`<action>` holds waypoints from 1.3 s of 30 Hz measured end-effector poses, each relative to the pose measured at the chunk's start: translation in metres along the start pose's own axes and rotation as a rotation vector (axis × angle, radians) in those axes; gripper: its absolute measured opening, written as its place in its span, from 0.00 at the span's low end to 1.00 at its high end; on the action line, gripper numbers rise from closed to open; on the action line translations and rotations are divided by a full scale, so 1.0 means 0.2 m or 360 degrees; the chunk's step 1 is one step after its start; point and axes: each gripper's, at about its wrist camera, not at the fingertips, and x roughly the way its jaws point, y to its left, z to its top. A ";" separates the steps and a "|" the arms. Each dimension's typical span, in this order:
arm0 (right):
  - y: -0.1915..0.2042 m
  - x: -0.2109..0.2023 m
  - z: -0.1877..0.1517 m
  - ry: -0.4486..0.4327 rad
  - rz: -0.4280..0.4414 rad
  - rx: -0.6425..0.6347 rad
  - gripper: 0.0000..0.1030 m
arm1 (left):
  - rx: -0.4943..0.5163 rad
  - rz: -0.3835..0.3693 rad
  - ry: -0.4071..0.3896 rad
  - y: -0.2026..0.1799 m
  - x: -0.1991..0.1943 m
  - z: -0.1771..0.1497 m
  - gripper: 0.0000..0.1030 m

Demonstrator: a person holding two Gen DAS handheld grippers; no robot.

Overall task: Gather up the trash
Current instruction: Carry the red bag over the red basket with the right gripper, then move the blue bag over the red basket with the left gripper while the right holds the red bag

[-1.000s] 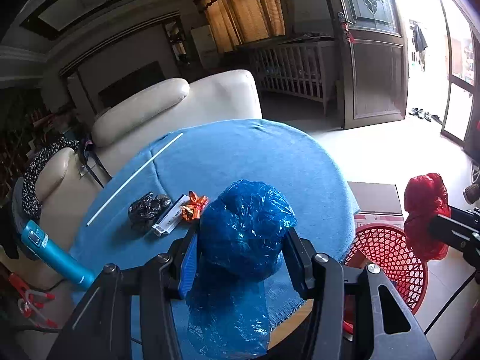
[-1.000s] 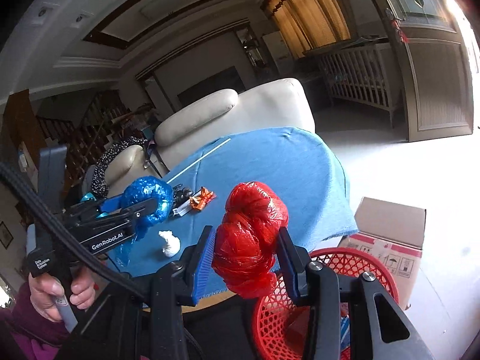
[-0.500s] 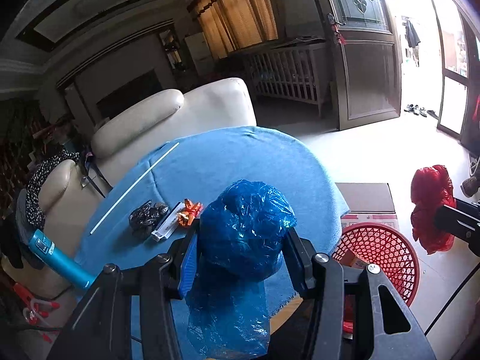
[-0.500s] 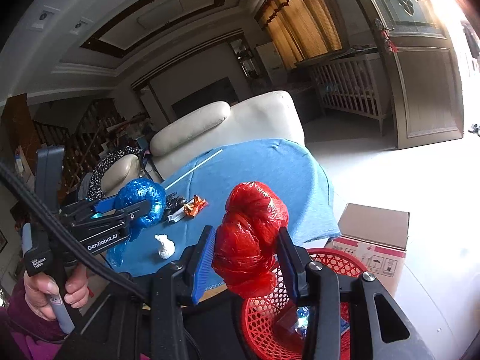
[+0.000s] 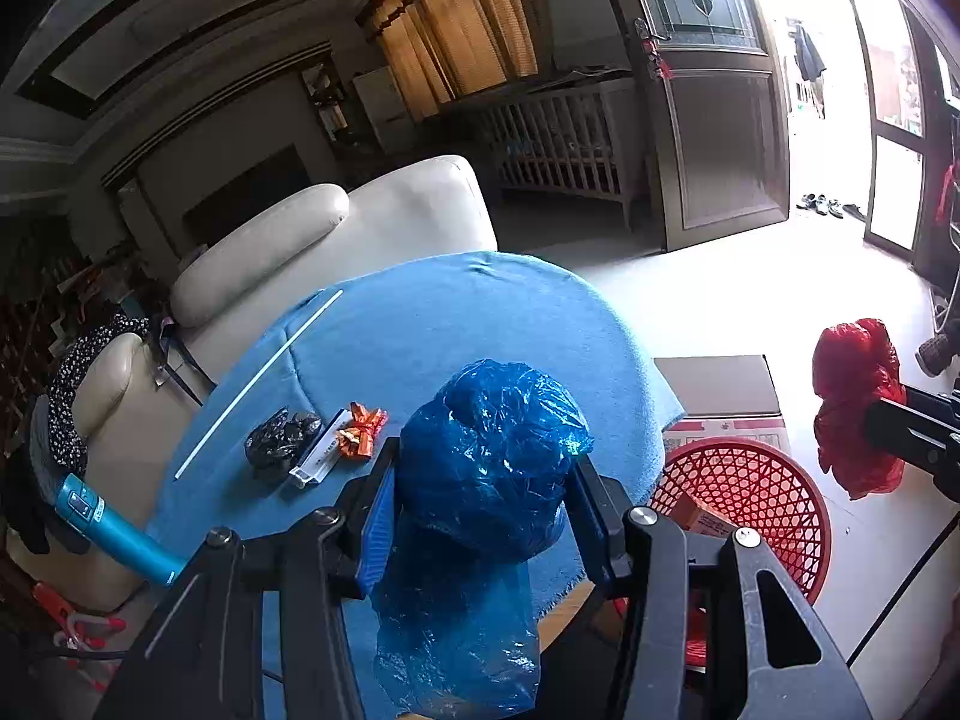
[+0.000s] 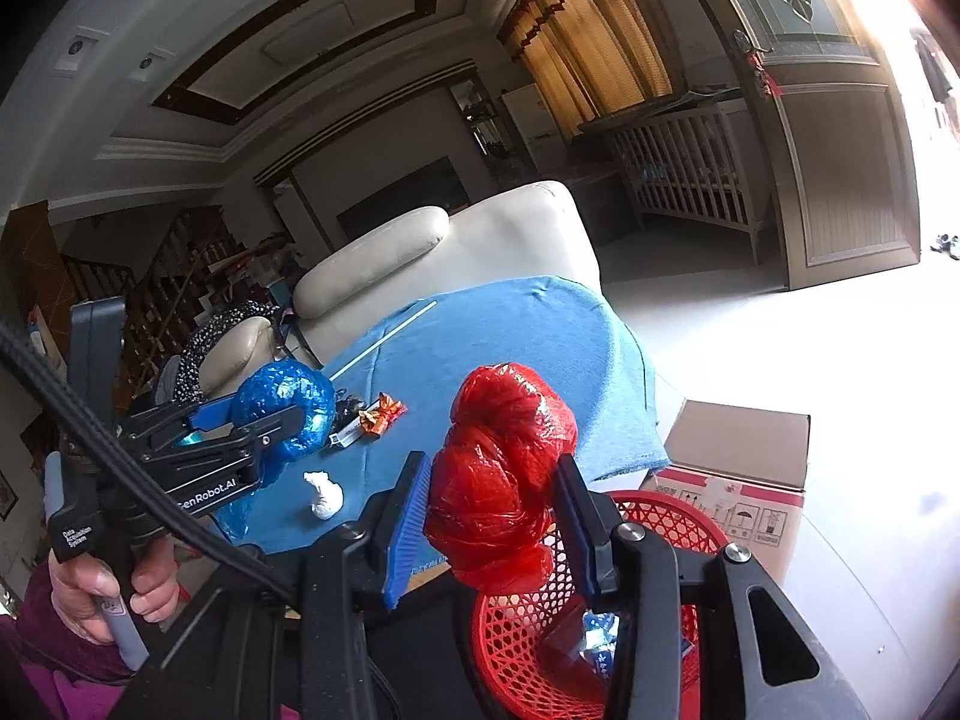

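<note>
Trash [image 6: 594,639] in red basket [image 6: 666,519]

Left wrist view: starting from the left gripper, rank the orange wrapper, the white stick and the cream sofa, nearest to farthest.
1. orange wrapper: on the blue tablecloth, just up and left of the left gripper, which holds the blue bag.
2. white stick: farther left, lying diagonally across the cloth.
3. cream sofa: behind the table's far edge.
</note>
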 end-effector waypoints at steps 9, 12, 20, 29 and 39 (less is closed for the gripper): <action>0.00 -0.02 0.02 -0.0006 0.0001 0.0019 0.42 | 0.0034 -0.0013 -0.0005 -0.04 -0.01 0.00 0.51; 0.00 -0.02 0.02 -0.0004 0.0003 0.0023 0.42 | 0.0037 -0.0013 -0.0007 -0.05 -0.01 0.01 0.51; 0.00 -0.02 0.01 0.0005 0.0003 0.0023 0.43 | 0.0050 -0.0028 0.0007 -0.06 0.00 0.00 0.51; -0.02 -0.01 0.02 0.0033 -0.0002 0.0039 0.44 | 0.0084 -0.0048 0.0039 -0.09 0.02 -0.02 0.52; -0.03 0.00 0.03 0.0048 -0.0010 0.0048 0.44 | 0.0104 -0.0057 0.0067 -0.12 0.04 -0.04 0.52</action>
